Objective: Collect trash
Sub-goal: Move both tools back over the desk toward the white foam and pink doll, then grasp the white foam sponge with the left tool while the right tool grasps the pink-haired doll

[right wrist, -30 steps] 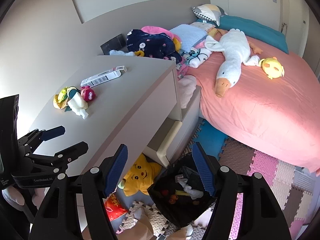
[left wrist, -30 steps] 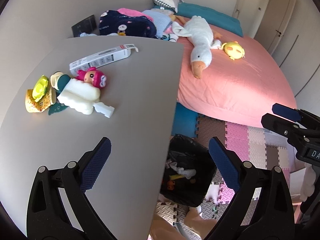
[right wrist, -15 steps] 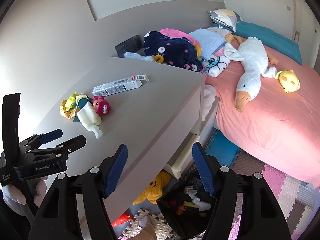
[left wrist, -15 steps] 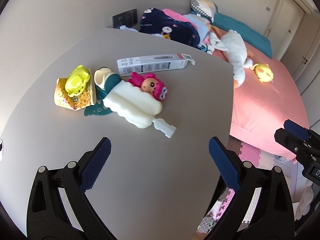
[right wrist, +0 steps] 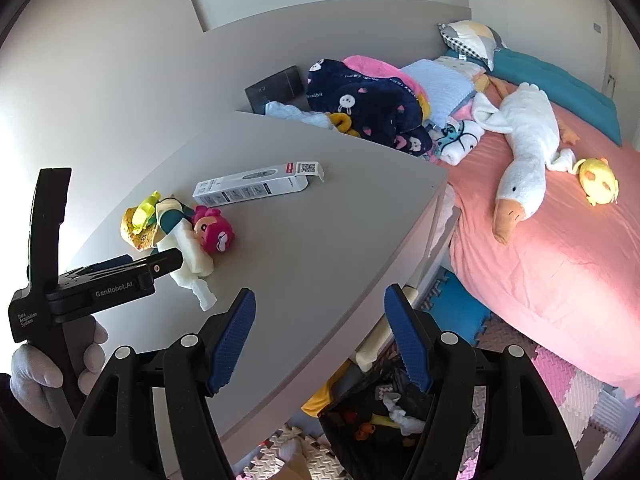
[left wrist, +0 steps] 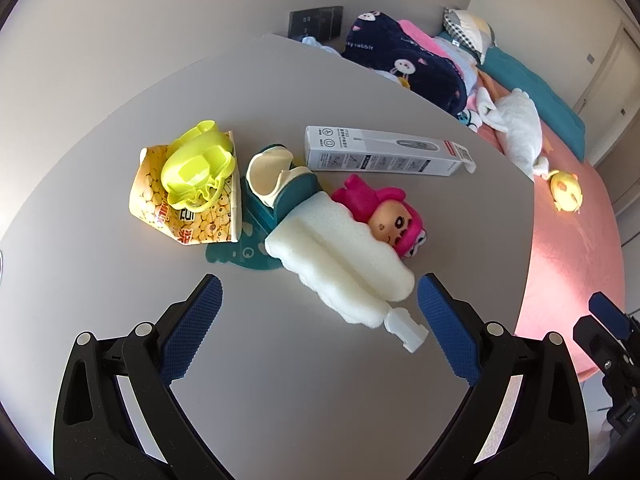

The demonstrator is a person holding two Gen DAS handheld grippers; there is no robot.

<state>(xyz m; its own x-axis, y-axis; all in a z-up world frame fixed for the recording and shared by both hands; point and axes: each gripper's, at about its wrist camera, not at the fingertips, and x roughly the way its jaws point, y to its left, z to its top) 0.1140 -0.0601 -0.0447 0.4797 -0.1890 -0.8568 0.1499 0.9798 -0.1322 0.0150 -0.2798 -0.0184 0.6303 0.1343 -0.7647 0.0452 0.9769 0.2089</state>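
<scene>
On the grey table (left wrist: 300, 400) lies a heap: a yellow snack bag (left wrist: 188, 220) with a lime plastic piece (left wrist: 198, 164) on it, a white foam piece (left wrist: 340, 264) with a white plastic tip, a teal-and-cream item (left wrist: 280, 184) and a pink-haired doll (left wrist: 388, 216). Behind them lies a white carton (left wrist: 384, 156). My left gripper (left wrist: 318, 328) hangs open just in front of the foam piece, nothing between its fingers. My right gripper (right wrist: 320, 336) is open and empty over the table's right edge (right wrist: 360, 320), above a black trash bag (right wrist: 384, 420) on the floor.
A pink bed (right wrist: 560, 248) with a white goose plush (right wrist: 520, 148), a yellow chick plush (right wrist: 598, 180) and piled clothes (right wrist: 368, 104) stands to the right. Foam floor mats (right wrist: 560, 400) and a yellow plush lie under the table. A gloved hand (right wrist: 36, 368) holds the left gripper.
Both grippers moved left, away from the trash bag and over the table. The heap now sits close in front of my left gripper, which rolled. Both stayed open.
</scene>
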